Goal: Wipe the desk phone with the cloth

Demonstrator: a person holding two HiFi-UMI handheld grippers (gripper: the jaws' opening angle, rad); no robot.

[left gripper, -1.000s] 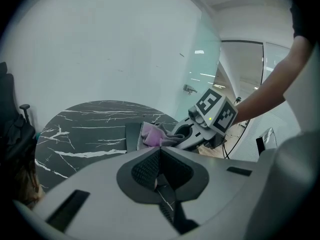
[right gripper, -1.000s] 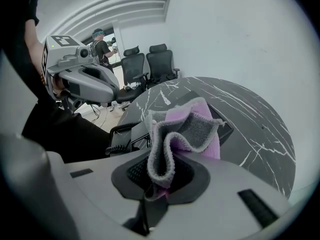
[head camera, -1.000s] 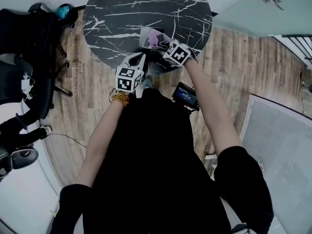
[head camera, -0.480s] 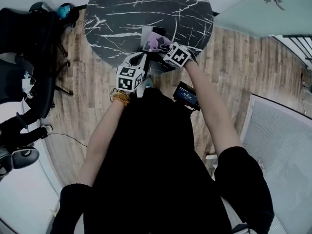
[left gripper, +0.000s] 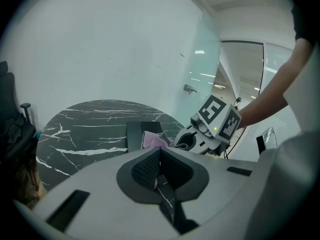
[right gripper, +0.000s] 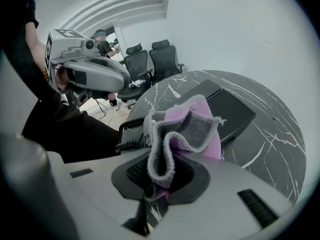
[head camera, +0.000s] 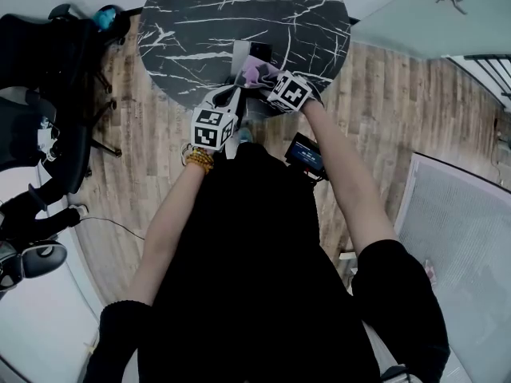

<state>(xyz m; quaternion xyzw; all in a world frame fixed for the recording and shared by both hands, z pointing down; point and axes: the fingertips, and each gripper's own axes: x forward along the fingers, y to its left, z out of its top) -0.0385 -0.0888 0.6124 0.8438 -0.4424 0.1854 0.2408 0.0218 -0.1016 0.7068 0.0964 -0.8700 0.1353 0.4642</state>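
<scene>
Wood-plank floor point(head camera: 128, 174) runs under me, and a round black marble table point(head camera: 239, 14) stands ahead. A small device point(head camera: 306, 154) at my waist has a lit blue screen, its writing too small to read.

My left gripper point(left gripper: 159, 166) has its jaws pressed together with nothing between them. It hangs at the table's near edge, just beside the right one. The cubes on both grippers carry square black-and-white markers, not words.

My right gripper point(right gripper: 162, 176) is clamped on the pink-and-grey cloth point(right gripper: 190, 126), which bunches up out of the jaws. The cloth sits over the near end of the desk phone point(right gripper: 227, 114); I cannot tell whether it touches. The phone's coiled cord point(right gripper: 131, 134) lies at its left.

Compared with a second ago, the right gripper and cloth have drawn back a little toward me, baring more of the phone's far end. The left gripper has barely shifted.

Black office chairs point(right gripper: 150, 59) stand beyond the table to my left. No print on the phone is legible.
</scene>
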